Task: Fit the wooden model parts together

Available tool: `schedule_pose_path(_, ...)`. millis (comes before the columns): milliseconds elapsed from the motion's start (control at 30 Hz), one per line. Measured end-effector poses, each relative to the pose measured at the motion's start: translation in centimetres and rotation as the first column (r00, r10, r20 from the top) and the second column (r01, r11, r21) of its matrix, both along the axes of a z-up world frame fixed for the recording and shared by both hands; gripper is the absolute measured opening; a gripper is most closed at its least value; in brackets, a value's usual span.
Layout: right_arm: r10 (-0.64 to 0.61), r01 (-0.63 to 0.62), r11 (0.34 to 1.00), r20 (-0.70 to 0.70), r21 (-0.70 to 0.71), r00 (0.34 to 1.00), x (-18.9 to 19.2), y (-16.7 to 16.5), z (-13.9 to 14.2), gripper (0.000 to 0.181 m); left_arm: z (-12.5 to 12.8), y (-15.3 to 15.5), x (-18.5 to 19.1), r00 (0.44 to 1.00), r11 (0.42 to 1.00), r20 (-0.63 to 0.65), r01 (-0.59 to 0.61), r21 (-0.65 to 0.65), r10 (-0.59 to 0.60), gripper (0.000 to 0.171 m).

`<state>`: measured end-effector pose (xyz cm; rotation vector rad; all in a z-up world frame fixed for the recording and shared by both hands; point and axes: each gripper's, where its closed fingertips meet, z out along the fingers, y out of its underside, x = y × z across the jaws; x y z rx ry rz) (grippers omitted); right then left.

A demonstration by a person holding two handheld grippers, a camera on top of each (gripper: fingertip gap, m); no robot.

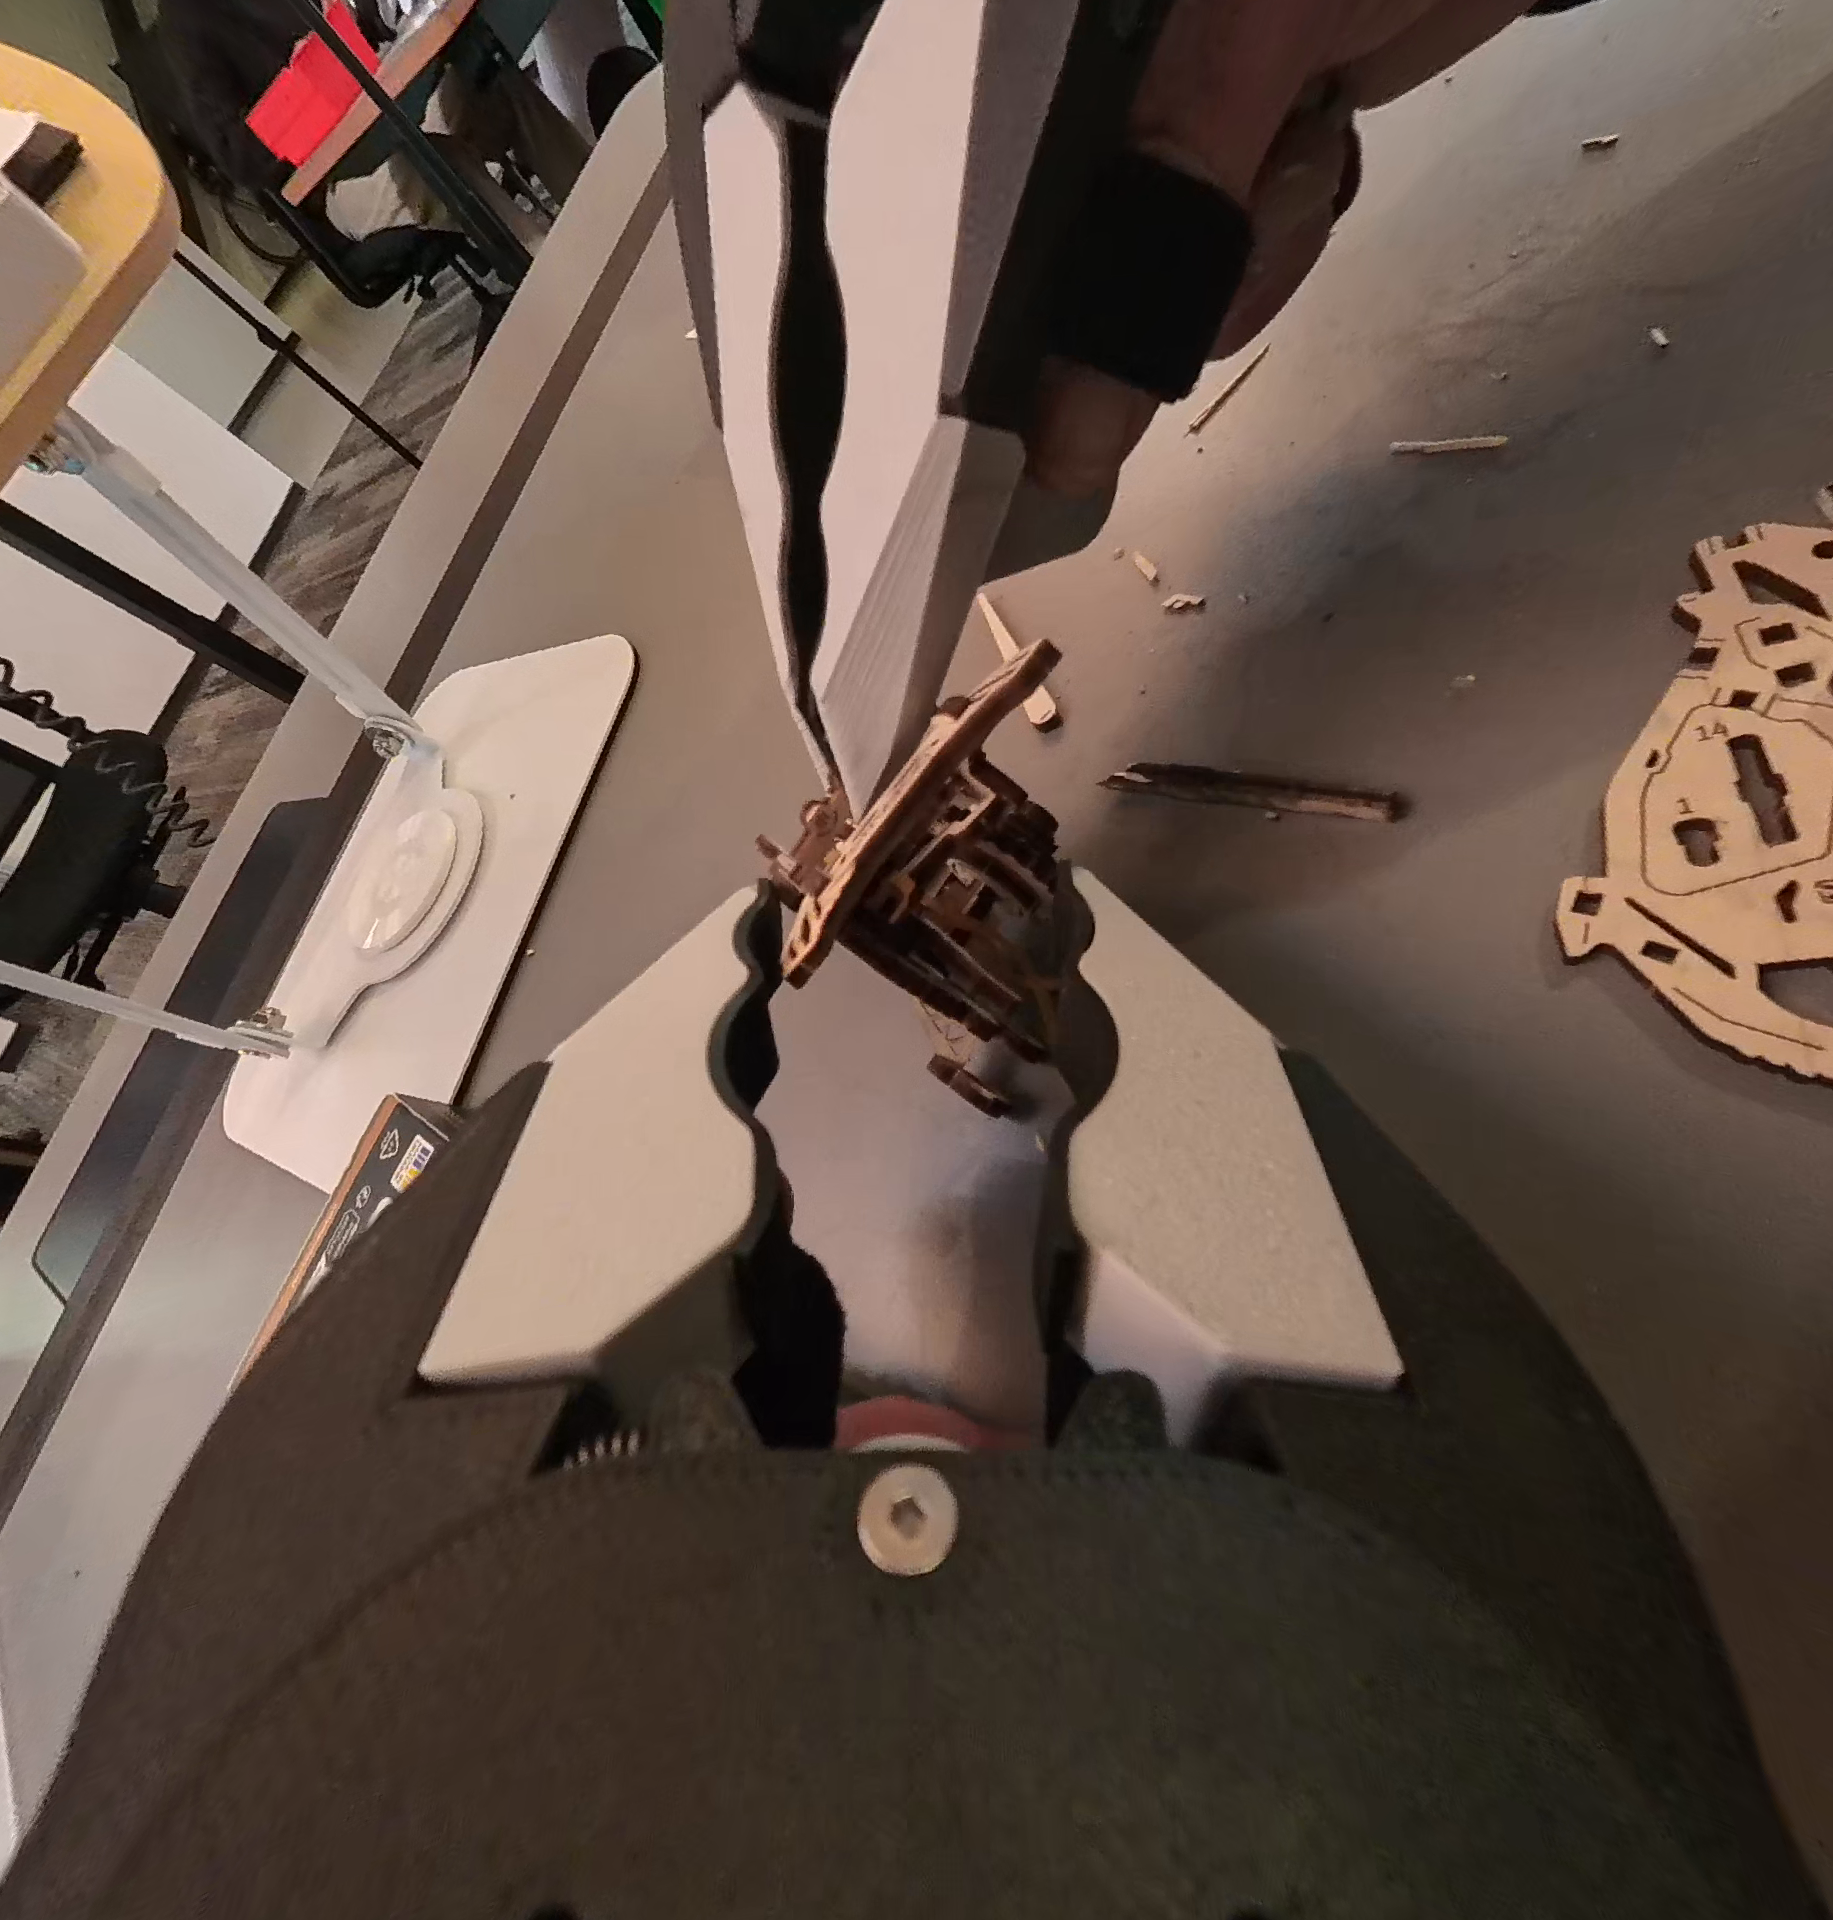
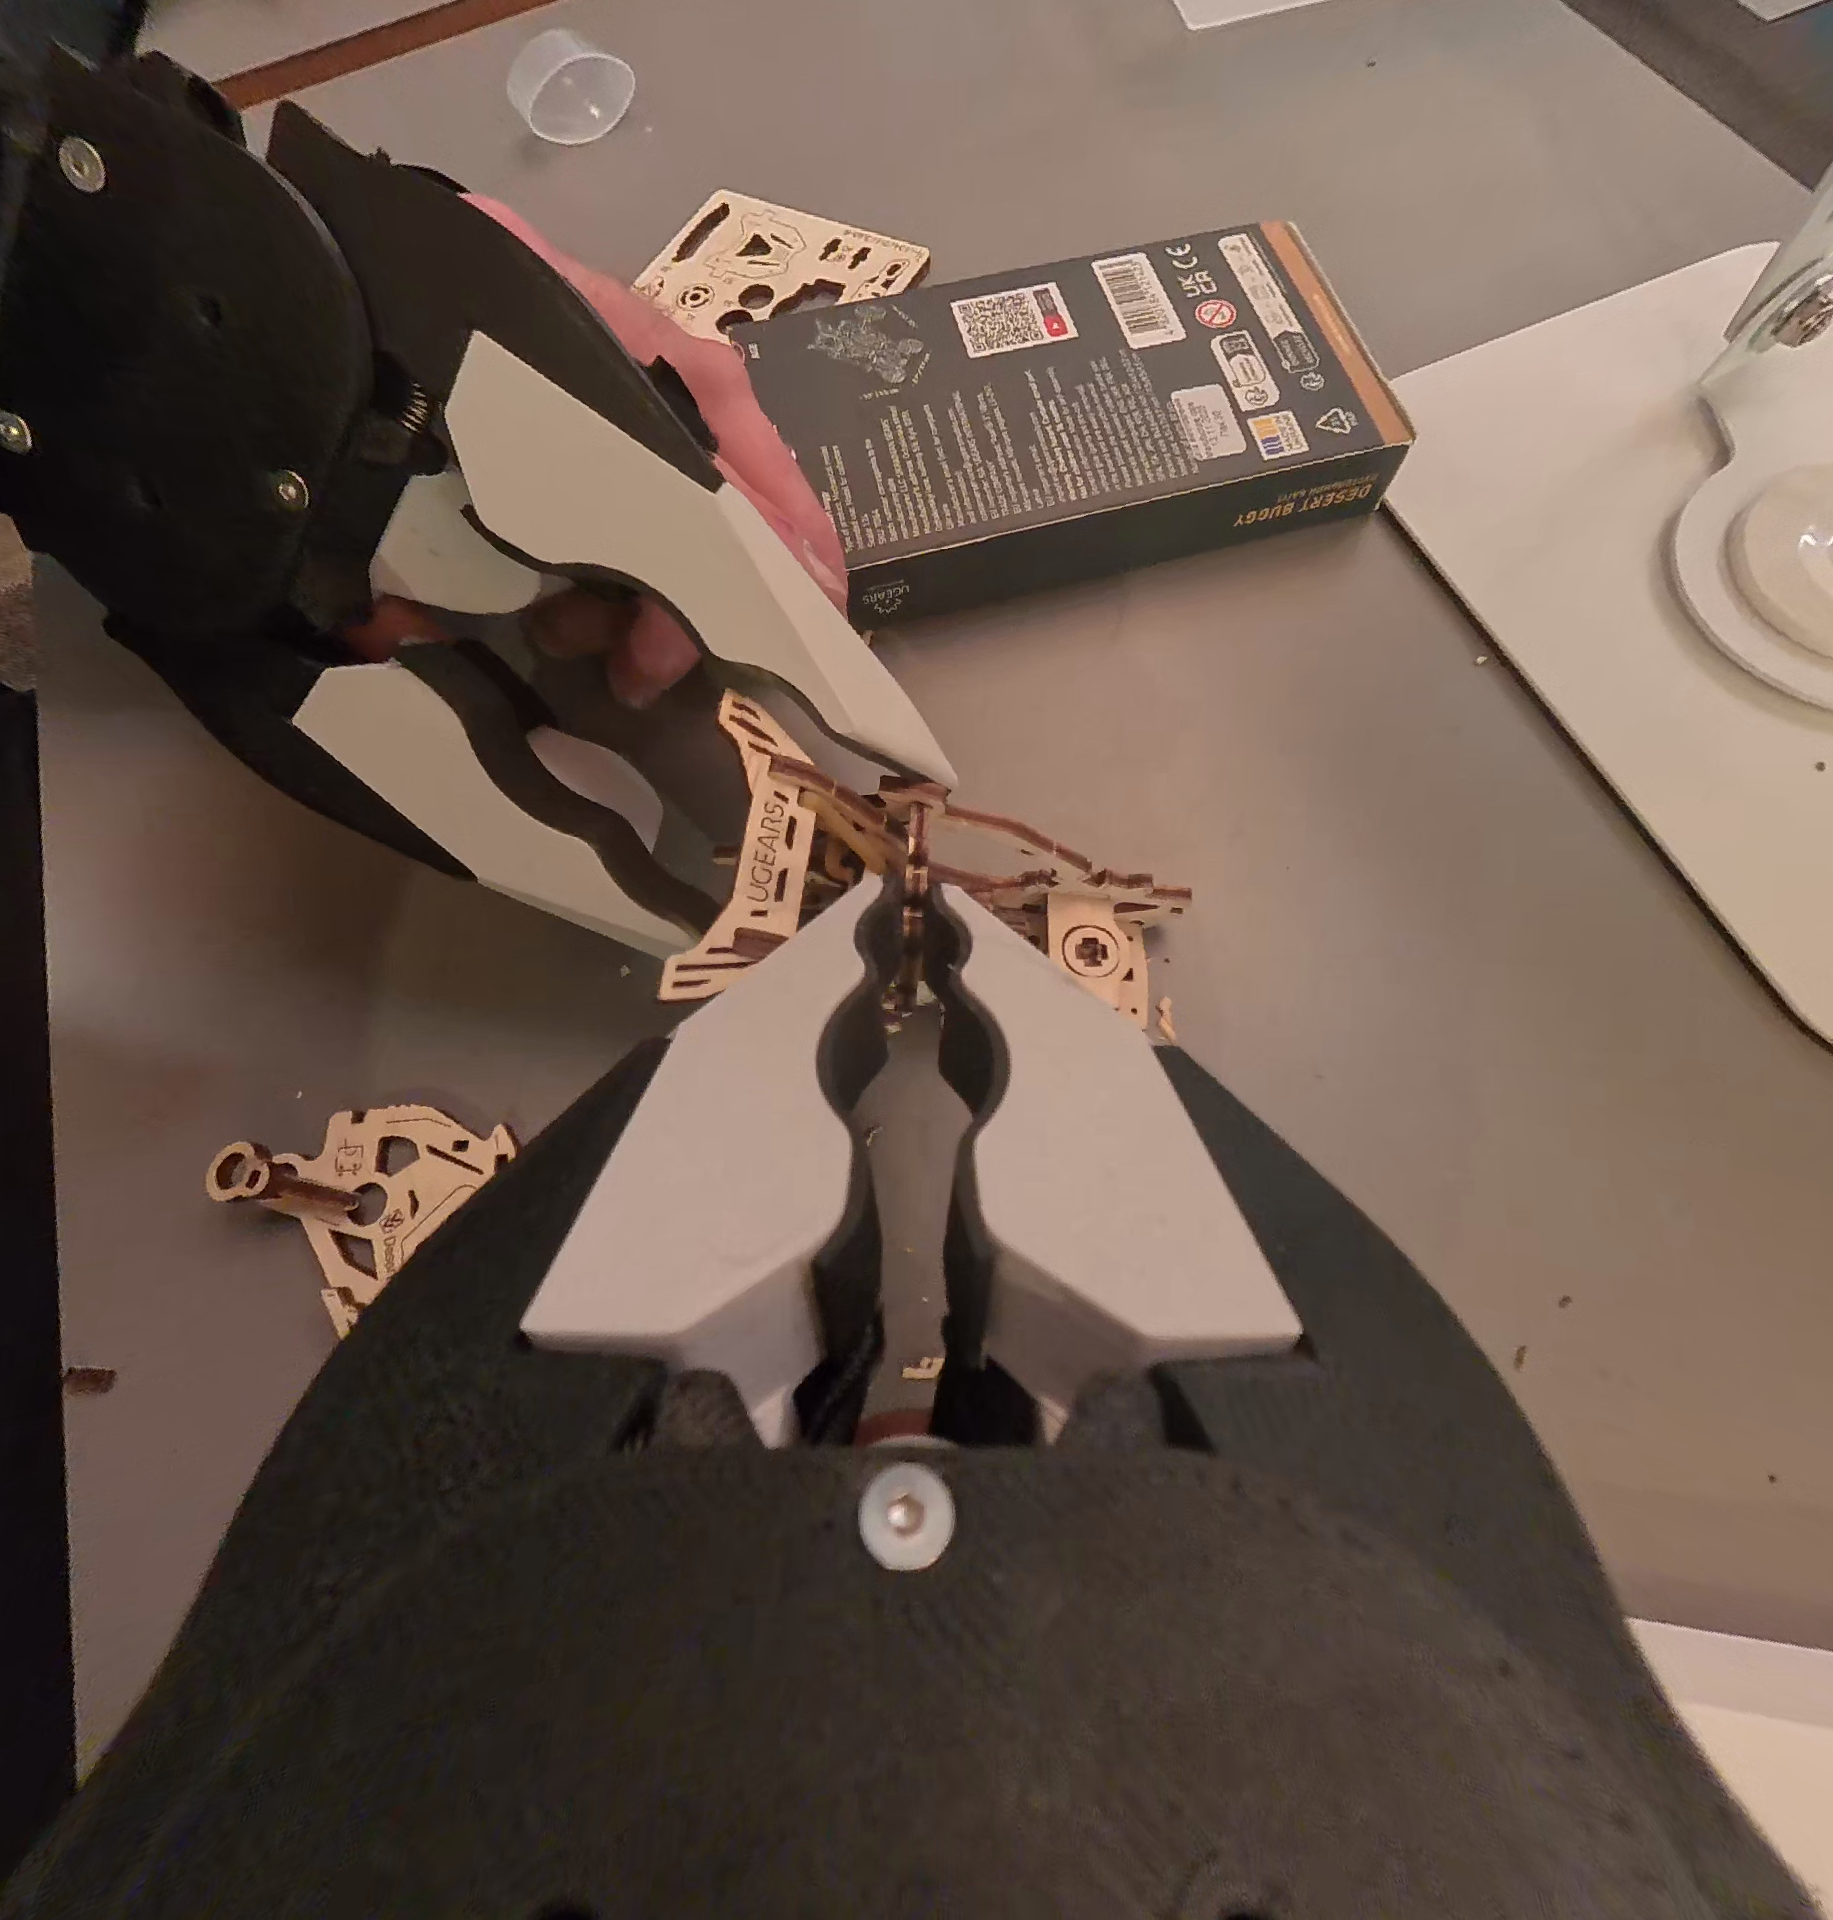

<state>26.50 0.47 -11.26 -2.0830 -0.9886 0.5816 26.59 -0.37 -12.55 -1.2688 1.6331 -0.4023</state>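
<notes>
Tongs [image 2: 910, 914] [image 1: 917, 904] pinching model [image 2: 891, 862] mid-table [image 2: 1411, 935]

Grey table [image 2: 1307, 935], dark box [image 2: 1078, 416], wooden sheets [image 1: 1722, 883], clear cup [image 2: 571, 85], splinters [image 1: 1447, 445]

1. Dim, warm indoor light is falling on the grey table [image 2: 1307, 935] in both views.
2. Soft shadows are pooling under the left gripper [image 2: 818, 847] and the wooden model [image 2: 891, 862].
3. Wide-angle distortion is bending the table edges outward.
4. The dark gripper bodies nearest each lens are looking soft and grainy.
5. The background room is blurring slightly in the left wrist view.
</notes>
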Motion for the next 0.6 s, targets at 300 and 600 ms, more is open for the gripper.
schedule_pose_path(300, 0.009, -0.009, 1.0, 0.017, 0.008, 1.0, 0.0, 0.2, 0.0, 0.0, 0.0, 0.1, 0.0, 1.0, 1.0, 0.001, -0.003, -0.007, 0.003, 0.05)
schedule_pose_path(600, 0.026, -0.026, 0.999, 0.031, -0.019, 0.999, -0.3, -0.1, -0.9, 0.0, -0.1, -0.1, 0.1, 1.0, 1.0, 0.0, 0.005, -0.008, -0.005, 0.052)
